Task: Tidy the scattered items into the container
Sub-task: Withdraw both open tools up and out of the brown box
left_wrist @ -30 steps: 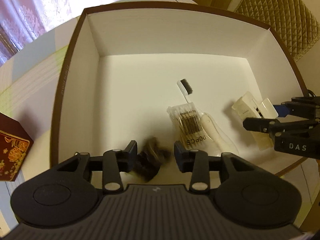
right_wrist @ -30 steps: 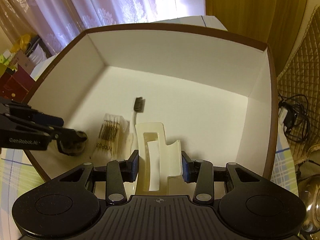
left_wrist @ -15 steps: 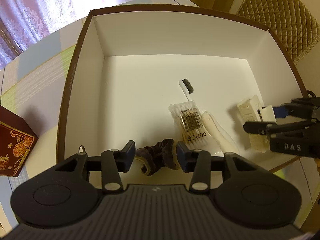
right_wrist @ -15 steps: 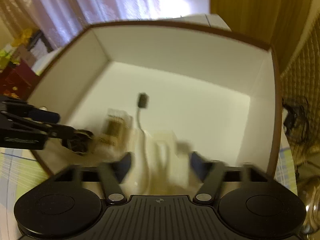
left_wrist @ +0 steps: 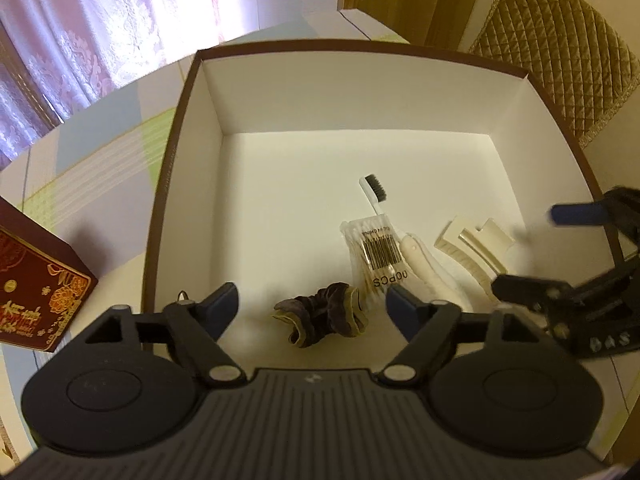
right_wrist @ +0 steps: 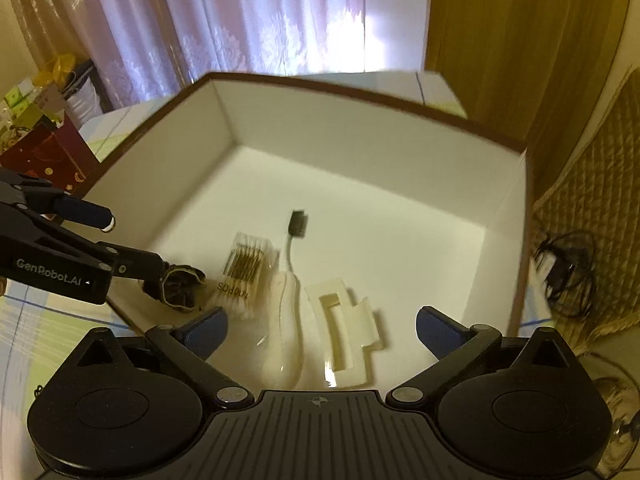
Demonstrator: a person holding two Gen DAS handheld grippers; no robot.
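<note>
Far half of box [left_wrist: 352, 92] floor is unobstructed; near half holds scrunchie [left_wrist: 322, 314], swab pack [left_wrist: 374, 258], hair clip [left_wrist: 474, 246] (closely spaced).

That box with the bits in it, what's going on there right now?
A person is tidying small items into the white box with a gripper in each hand. Both the left gripper and the right gripper are open and hold nothing. The brown scrunchie and the cream hair clip lie on the box floor, beside the cotton swab pack and the toothbrush.
</note>
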